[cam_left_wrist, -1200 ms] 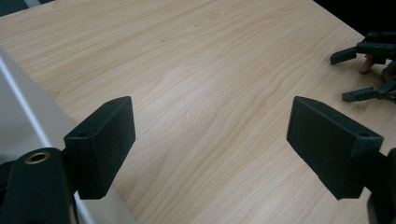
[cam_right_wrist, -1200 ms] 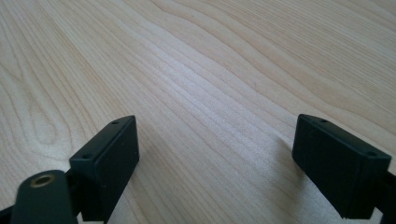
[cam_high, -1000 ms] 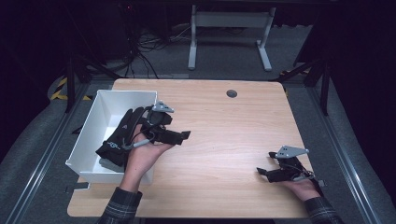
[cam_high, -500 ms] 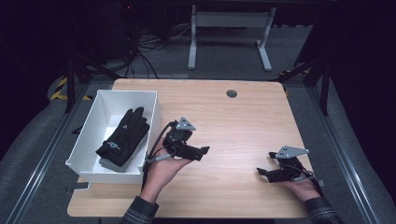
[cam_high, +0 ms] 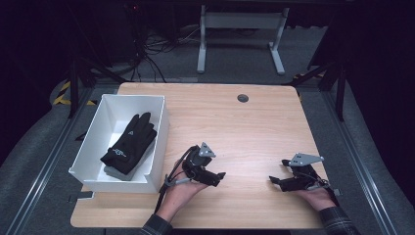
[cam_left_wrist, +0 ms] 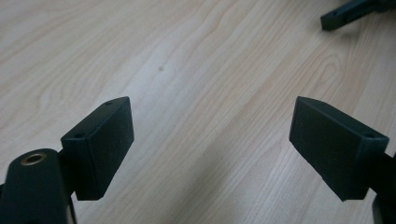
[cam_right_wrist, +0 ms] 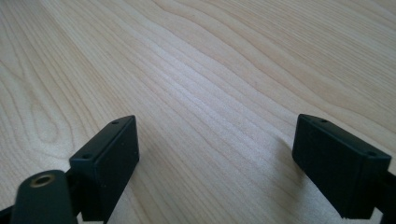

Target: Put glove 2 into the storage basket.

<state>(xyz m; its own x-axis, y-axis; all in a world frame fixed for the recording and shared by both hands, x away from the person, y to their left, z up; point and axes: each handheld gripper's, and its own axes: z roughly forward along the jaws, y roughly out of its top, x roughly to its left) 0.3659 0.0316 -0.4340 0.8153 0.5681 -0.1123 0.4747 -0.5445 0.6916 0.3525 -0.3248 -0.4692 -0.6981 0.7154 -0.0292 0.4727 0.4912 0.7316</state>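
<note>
A black glove [cam_high: 128, 142] lies inside the white bin [cam_high: 157, 132] at the table's left side. My left gripper [cam_high: 219, 177] rests low over the wooden table near the front, just right of the bin, open with nothing between its jaws [cam_left_wrist: 210, 149]. My right gripper [cam_high: 274, 181] sits near the front right of the table, pointing left, also open and empty [cam_right_wrist: 215, 163]. In the left gripper view the tip of the right gripper [cam_left_wrist: 348, 11] shows at the top right.
The wooden table [cam_high: 235, 127] has a round grommet hole [cam_high: 242, 98] near its back edge. A white desk frame [cam_high: 240, 34] stands on the floor behind the table. Dark rails run along both sides.
My left gripper has left the bin, where the glove stays, and moved right and toward the front edge onto the bare table. The right gripper has stayed put.
</note>
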